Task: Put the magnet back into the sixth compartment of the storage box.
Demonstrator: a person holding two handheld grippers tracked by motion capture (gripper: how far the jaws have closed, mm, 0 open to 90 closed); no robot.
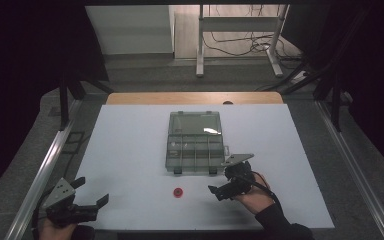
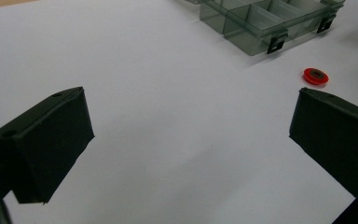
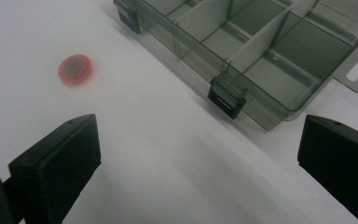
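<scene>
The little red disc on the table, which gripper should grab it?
Probably the right gripper: it sits open just beside the red disc, near the open box. The left gripper, also open, is farther off.

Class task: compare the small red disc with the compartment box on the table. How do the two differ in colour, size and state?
The red disc is bright and opaque; the compartment box is smoky, see-through plastic. The disc is far smaller than the box. The disc is a single flat piece, while the box lies open, lid folded back, its divided compartments exposed. Both rest on the white table, untouched by either gripper.
</scene>
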